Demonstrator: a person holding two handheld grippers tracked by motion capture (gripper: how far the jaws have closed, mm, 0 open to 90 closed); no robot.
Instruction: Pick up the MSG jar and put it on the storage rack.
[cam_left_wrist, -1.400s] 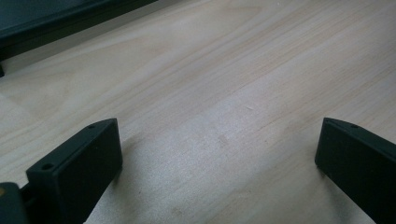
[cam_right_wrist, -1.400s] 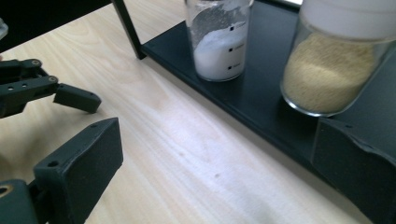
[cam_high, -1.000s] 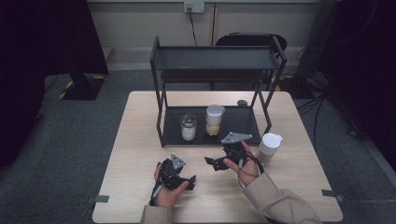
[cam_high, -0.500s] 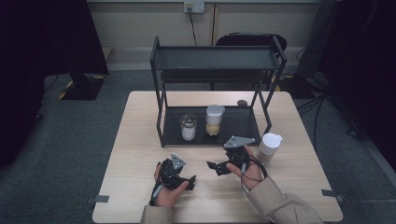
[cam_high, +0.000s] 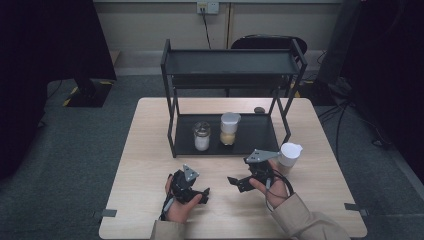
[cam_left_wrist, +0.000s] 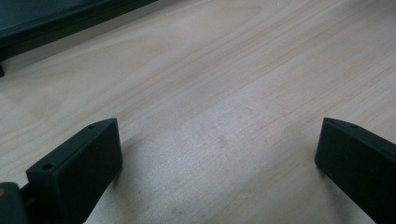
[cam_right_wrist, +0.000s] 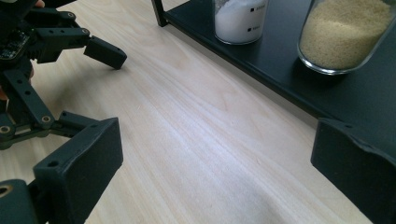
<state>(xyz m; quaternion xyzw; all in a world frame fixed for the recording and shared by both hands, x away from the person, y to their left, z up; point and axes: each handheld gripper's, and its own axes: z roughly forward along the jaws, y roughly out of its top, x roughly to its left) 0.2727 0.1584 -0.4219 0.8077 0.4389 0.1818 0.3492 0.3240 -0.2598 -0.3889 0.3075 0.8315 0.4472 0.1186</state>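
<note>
A: What is seen nearest the person?
B: Two hand-held grippers are seen low over the pale wooden table (cam_high: 150, 150); the left gripper (cam_high: 203, 192) is held with its jaws spread wide, nothing between them but bare wood; the right gripper (cam_high: 234, 182) is likewise released and grasps nothing, its jaws pointed toward the left one.

A: And what is shown beyond them?
B: A white-lidded container (cam_high: 289, 154) is stood on the table just beside the right hand (cam_high: 273, 187); farther off, a black rack (cam_high: 172, 100) is placed, and on its lower shelf a jar of white powder (cam_high: 201, 136) and a taller jar of yellow grain (cam_high: 229, 129) are stood side by side, apart.
</note>
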